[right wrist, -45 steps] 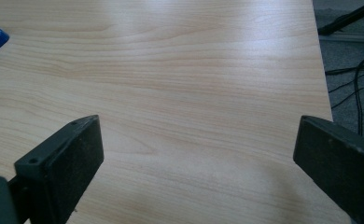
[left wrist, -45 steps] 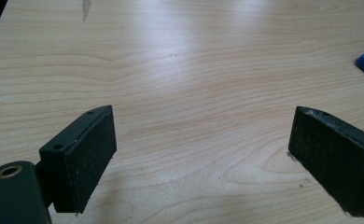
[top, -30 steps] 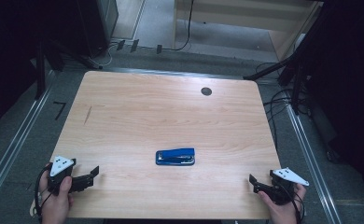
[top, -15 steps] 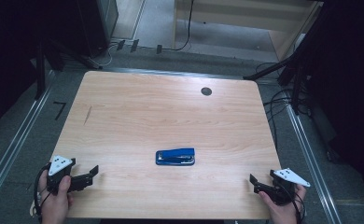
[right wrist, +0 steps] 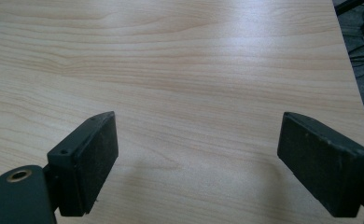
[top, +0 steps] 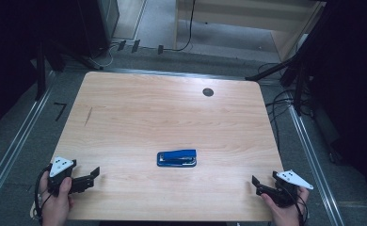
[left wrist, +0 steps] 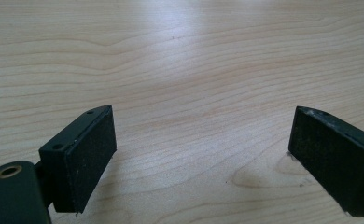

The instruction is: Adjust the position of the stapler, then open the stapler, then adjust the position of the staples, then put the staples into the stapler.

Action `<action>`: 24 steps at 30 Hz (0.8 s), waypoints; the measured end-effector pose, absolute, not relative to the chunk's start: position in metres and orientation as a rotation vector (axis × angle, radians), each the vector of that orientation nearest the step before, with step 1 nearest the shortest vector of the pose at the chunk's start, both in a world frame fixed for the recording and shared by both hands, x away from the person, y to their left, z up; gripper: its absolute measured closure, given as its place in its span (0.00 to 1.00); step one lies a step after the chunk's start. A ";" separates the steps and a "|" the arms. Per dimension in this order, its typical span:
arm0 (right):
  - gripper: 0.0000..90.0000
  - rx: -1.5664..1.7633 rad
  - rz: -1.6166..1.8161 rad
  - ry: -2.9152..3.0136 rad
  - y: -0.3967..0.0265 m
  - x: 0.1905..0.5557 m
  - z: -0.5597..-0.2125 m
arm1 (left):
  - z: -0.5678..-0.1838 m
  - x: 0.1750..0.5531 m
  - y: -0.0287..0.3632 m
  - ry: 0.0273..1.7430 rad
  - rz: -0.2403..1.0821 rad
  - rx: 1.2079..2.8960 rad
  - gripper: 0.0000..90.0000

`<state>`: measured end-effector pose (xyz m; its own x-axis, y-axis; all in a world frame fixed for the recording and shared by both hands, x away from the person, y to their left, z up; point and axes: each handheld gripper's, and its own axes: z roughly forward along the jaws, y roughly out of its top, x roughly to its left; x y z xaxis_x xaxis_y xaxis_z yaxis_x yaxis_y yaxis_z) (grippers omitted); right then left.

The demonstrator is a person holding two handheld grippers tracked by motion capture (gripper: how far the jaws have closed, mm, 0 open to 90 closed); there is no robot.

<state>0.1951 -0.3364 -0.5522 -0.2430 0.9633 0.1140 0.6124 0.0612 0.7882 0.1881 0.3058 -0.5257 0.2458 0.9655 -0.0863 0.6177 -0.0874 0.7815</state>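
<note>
here the left gripper [top: 93,173] and right gripper [top: 256,182] are resting wide open, gripping nothing, at the wooden table's [top: 172,113] near corners, well apart from the blue stapler [top: 176,158] lying between them.

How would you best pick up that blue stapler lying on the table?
Probably from above, across the middle of the stapler. It lies flat, its length running left to right, so jaws closing on its near and far long sides would span its narrow width.
</note>
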 end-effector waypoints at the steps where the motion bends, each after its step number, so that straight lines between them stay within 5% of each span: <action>1: 0.14 1.574 1.047 1.899 -0.337 0.195 -0.552 | -0.526 0.188 0.306 1.458 0.606 1.794 0.09; 24: 0.14 1.582 1.062 1.881 -0.339 0.193 -0.552 | -0.526 0.189 0.307 1.469 0.596 1.774 0.09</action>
